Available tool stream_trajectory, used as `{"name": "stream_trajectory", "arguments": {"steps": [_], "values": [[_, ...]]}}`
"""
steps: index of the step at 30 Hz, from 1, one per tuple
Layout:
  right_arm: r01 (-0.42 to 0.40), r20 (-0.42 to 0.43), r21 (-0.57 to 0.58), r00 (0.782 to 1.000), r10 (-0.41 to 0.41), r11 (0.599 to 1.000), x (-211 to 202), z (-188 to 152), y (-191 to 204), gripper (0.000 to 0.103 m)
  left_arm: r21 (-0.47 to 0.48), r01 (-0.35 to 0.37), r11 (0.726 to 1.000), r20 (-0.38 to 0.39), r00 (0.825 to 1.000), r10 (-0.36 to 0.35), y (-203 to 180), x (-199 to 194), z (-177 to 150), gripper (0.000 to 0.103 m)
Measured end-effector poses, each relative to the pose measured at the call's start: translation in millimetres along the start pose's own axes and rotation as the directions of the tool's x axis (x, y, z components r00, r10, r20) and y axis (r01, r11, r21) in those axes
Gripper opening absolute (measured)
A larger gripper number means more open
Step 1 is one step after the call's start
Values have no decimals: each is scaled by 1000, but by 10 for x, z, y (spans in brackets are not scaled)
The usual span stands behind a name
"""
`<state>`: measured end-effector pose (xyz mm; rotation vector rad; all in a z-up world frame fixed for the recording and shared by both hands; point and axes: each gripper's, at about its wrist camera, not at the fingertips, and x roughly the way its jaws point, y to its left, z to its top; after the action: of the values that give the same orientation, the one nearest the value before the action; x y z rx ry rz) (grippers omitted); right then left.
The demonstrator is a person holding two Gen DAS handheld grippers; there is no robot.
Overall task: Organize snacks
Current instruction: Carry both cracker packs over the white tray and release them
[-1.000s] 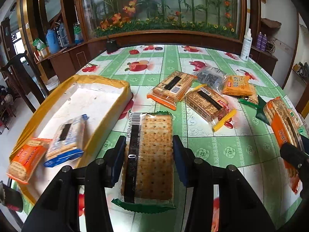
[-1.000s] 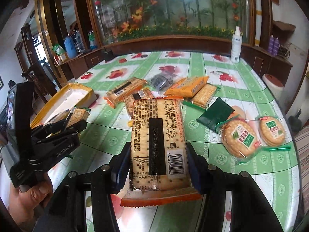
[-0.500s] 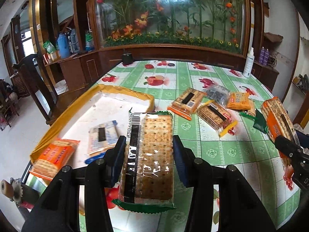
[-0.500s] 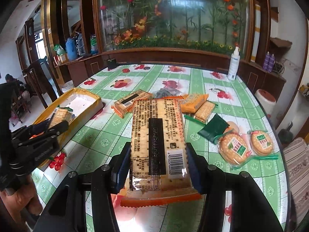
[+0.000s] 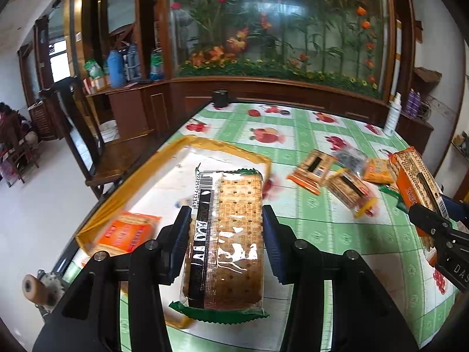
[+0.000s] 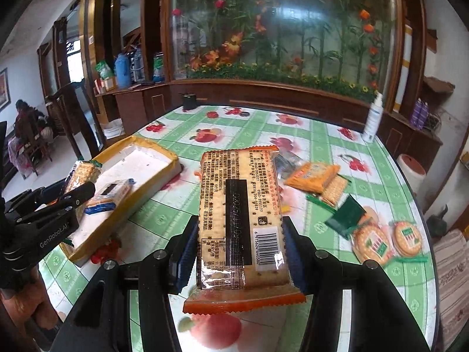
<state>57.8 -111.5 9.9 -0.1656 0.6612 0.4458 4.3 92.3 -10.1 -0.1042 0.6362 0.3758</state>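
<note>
With long axes running along the fingers, green-trimmed clear-wrapped cracker packet [image 5: 224, 234] clamped in left gripper [image 5: 225, 234], over yellow-rimmed white tray [image 5: 176, 151]; orange-trimmed cracker packet [image 6: 239, 223] clamped in right gripper [image 6: 240, 249], tray at ten o'clock.

Left wrist view: mounted just behind the left gripper [image 5: 227, 234], looking forward and down along its fingers, close over the yellow-rimmed tray [image 5: 222, 149] at the table's [image 5: 337, 223] left edge. Right wrist view: same forward, downward slant from behind the right gripper [image 6: 239, 249], set further right, nearer the table's middle. Shared by both: tray, green fruit-print tablecloth, scattered cracker packs [image 5: 348, 187] (somewhat blurred, perhaps by motion), glass flower cabinet [image 6: 281, 29] straight ahead. Each gripper visible at the other view's edge.
</note>
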Motion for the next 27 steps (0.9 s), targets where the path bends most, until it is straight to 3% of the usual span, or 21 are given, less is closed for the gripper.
{"name": "stream_trajectory", "arguments": {"steps": [6, 9, 16, 27], "values": [[-83, -10, -49, 997, 83, 995, 191, 224, 397, 55, -65, -59, 996, -9, 998, 59, 464, 67, 56, 46], [-185, -30, -56, 983, 183, 981, 393, 404, 685, 55, -106, -99, 989, -27, 995, 97, 748, 140, 75, 46], [-311, -102, -69, 947, 303, 948, 1025, 727, 1331, 55, -155, -130, 979, -98, 988, 116, 1117, 476, 106, 46], [-326, -248, -44, 919, 305, 944, 2045, 745, 1679, 55, -124, -112, 986, -190, 978, 87, 1043, 976, 98, 46]]}}
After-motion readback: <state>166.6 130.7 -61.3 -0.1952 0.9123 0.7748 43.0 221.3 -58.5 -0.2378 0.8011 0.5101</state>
